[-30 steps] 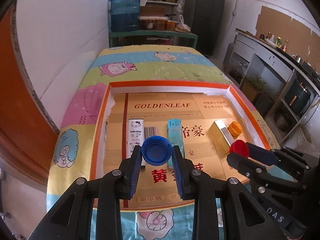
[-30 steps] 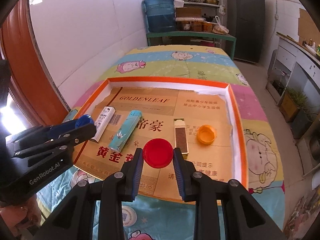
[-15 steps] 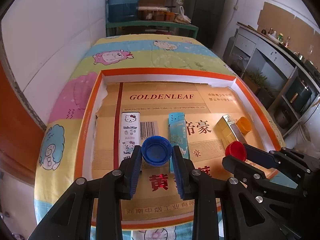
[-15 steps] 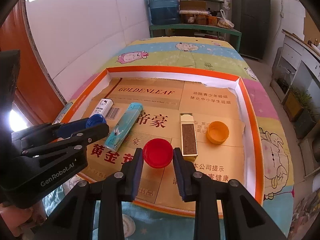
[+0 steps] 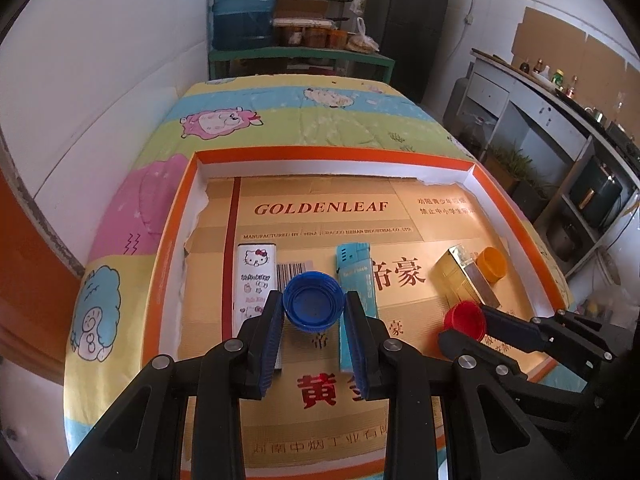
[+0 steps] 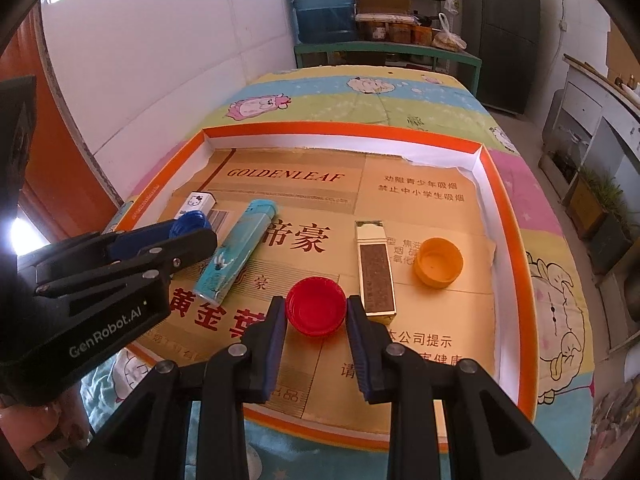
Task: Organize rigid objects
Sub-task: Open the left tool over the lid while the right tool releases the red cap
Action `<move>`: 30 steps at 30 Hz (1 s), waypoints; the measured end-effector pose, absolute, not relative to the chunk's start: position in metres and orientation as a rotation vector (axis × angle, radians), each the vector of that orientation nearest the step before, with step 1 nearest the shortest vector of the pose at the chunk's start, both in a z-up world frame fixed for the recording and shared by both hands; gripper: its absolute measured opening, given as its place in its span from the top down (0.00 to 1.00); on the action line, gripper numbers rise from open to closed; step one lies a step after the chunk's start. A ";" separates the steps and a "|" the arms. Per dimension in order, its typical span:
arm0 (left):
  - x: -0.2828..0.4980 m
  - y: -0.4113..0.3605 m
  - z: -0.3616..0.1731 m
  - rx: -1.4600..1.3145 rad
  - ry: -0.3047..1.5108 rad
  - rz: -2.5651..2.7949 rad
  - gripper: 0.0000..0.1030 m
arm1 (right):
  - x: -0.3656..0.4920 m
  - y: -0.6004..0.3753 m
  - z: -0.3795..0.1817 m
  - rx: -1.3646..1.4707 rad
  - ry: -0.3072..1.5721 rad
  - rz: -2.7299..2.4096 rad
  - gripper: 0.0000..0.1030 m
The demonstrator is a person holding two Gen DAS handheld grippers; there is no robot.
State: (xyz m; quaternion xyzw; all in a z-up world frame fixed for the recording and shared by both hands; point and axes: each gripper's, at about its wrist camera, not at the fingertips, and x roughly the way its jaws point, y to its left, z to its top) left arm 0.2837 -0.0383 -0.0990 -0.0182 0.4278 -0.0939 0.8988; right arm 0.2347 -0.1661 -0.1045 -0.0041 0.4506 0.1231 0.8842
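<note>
Both caps gripped over the tray

Left wrist: left gripper (image 5: 314,307) is closed on the blue cap (image 5: 314,302), above the orange-rimmed tray (image 5: 168,240).

Right wrist: right gripper (image 6: 317,307) pinches the red cap (image 6: 317,305) above that tray's near part, just left of the gold box (image 6: 375,268).

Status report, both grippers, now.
Left gripper shut on blue cap. Right gripper shut on red cap. Both over orange tray. Nothing in the way.

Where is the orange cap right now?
The orange cap lies open side up on the tray's cardboard floor, on the right side in the right wrist view, just right of the gold box, untouched by either gripper.
</note>
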 end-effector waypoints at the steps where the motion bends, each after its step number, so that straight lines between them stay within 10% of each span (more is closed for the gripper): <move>1: 0.285 -0.039 -0.099 -0.039 0.886 -0.198 0.70 | 0.235 -0.166 -0.105 -0.008 0.938 0.255 0.70; 18: 0.303 -0.041 -0.111 -0.037 0.908 -0.177 0.69 | 0.240 -0.167 -0.108 -0.017 0.935 0.242 0.70; 30: 0.299 -0.038 -0.104 -0.056 0.877 -0.185 0.47 | 0.238 -0.166 -0.106 -0.027 0.931 0.245 0.68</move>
